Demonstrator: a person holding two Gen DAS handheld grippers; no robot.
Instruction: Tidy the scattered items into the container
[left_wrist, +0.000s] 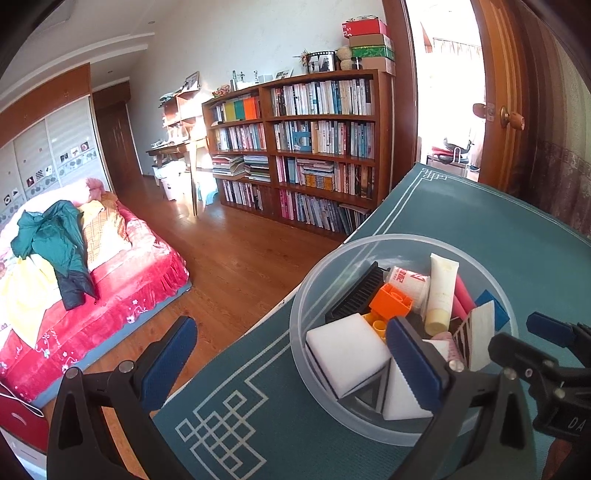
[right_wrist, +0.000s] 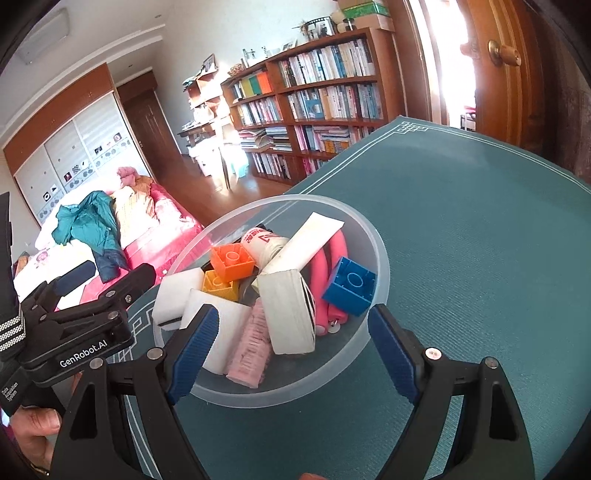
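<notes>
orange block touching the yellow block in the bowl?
Touching. The right wrist view shows the orange block resting on top of the yellow block, no gap between them, inside the clear bowl.

"GenRobot.AI" printed white on left gripper (right_wrist: 79, 273) body; small side label there partly legible; "DA" on right gripper (left_wrist: 546, 332) body.

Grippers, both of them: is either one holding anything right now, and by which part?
Nothing is held. The left gripper and the right gripper are both open with nothing between their fingers, poised at the clear bowl where the items already lie.
</notes>
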